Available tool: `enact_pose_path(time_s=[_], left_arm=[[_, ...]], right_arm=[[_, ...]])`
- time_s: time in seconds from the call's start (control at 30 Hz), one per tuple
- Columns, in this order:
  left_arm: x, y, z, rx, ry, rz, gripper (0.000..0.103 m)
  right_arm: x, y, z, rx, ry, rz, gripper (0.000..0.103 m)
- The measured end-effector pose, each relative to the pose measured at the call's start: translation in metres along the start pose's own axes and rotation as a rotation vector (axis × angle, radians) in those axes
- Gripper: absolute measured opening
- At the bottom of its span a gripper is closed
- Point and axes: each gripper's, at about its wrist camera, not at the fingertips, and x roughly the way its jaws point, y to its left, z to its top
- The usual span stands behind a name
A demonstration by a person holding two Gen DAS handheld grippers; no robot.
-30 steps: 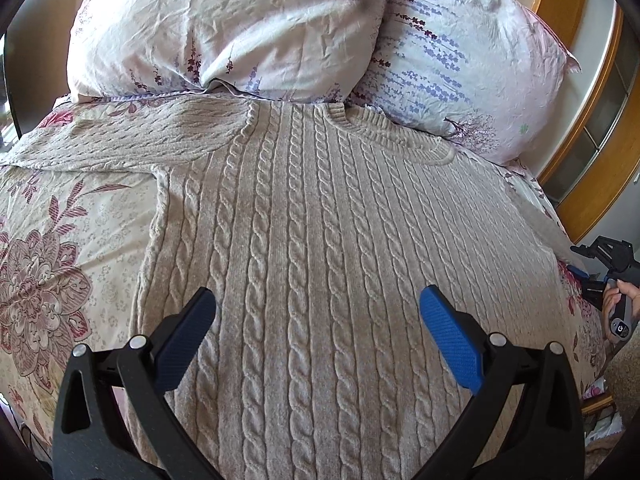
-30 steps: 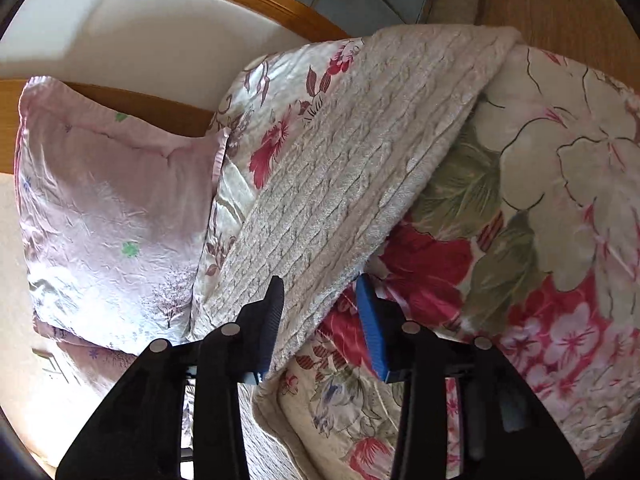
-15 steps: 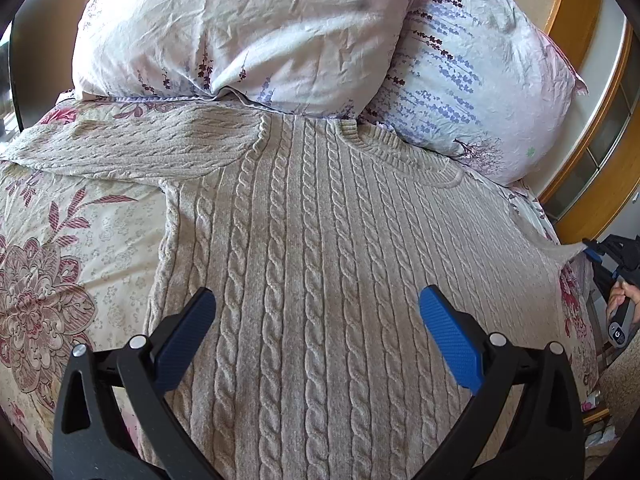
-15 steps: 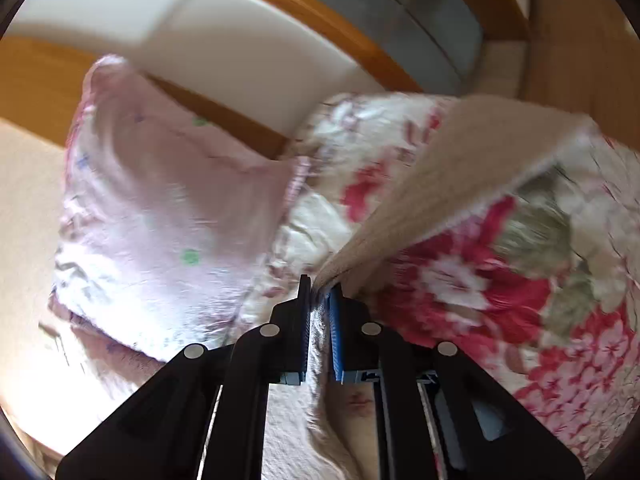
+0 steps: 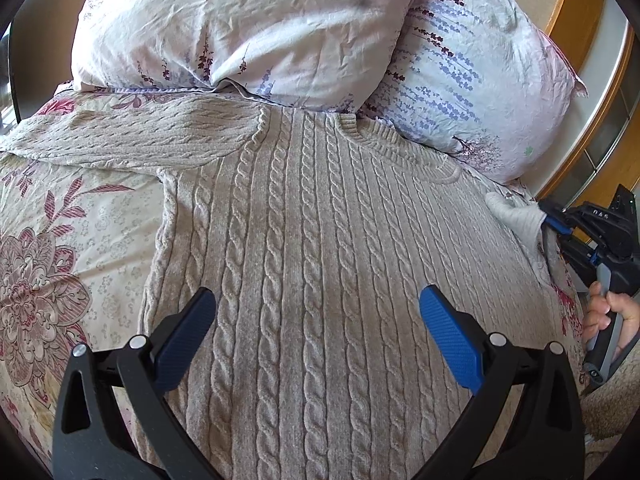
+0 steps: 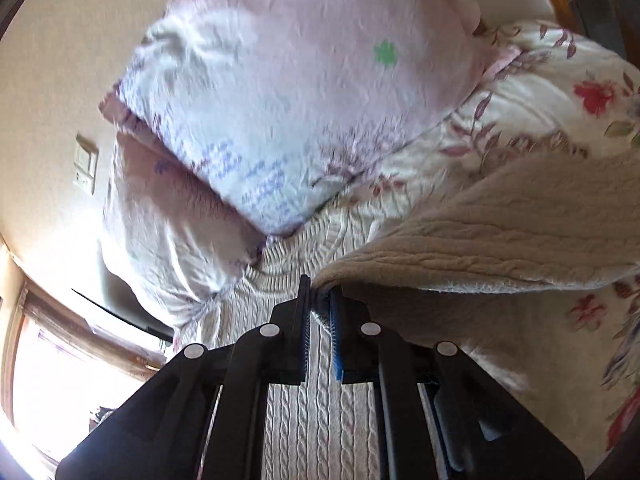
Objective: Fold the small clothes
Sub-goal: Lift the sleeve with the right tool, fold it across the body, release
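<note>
A beige cable-knit sweater lies flat, front up, on the bed, its collar at the far end, left sleeve stretched out flat leftward, right sleeve raised off the bed.

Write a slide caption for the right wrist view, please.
Right gripper, jaws shut on a sweater sleeve, lifts it above the bed near a pillow.

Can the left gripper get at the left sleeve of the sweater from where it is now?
Probably yes. The left gripper is open above the sweater's body, and the left sleeve lies flat and uncovered on the bedspread, below the pillows. Nothing lies between them.
</note>
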Motion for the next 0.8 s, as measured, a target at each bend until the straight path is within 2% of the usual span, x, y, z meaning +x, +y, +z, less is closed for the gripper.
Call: enact_pose_path(time_s=[0.07,0.17,0.23,0.3,0.37,0.43,0.5,0.63,0.7,0.8], left_arm=[[-0.001,0.003,-0.001,-0.008,0.000,0.004,0.101],[-0.002,0.007,-0.003,-0.021,0.003,0.008,0.101],[-0.002,0.009,-0.004,-0.025,0.004,0.010,0.101],[-0.003,0.009,-0.004,-0.025,0.001,0.009,0.101],[-0.004,0.010,-0.004,-0.024,-0.001,0.009,0.101],[-0.004,0.010,-0.004,-0.024,0.000,0.008,0.101],[-0.003,0.009,-0.005,-0.023,0.005,0.006,0.101],[-0.001,0.005,-0.005,-0.006,0.013,-0.003,0.101],[-0.001,0.003,-0.006,0.001,0.014,-0.006,0.101],[-0.001,0.003,-0.006,0.001,0.016,-0.002,0.101]], right_arm=[[0.007,-0.002,-0.014,0.006,0.044,-0.016,0.010],[0.013,-0.010,-0.024,0.052,0.103,-0.039,0.018],[0.008,-0.014,-0.028,0.089,0.127,-0.032,0.045],[-0.005,-0.012,-0.030,0.086,0.120,-0.024,0.055],[-0.026,-0.012,-0.029,0.086,0.071,-0.012,0.055],[-0.052,-0.024,-0.022,0.142,-0.021,-0.034,0.055],[-0.074,-0.047,-0.016,0.248,-0.105,-0.072,0.055],[-0.113,-0.109,-0.012,0.539,-0.257,-0.171,0.055],[-0.126,-0.131,-0.011,0.631,-0.309,-0.211,0.054],[-0.135,-0.148,-0.007,0.687,-0.353,-0.267,0.051]])
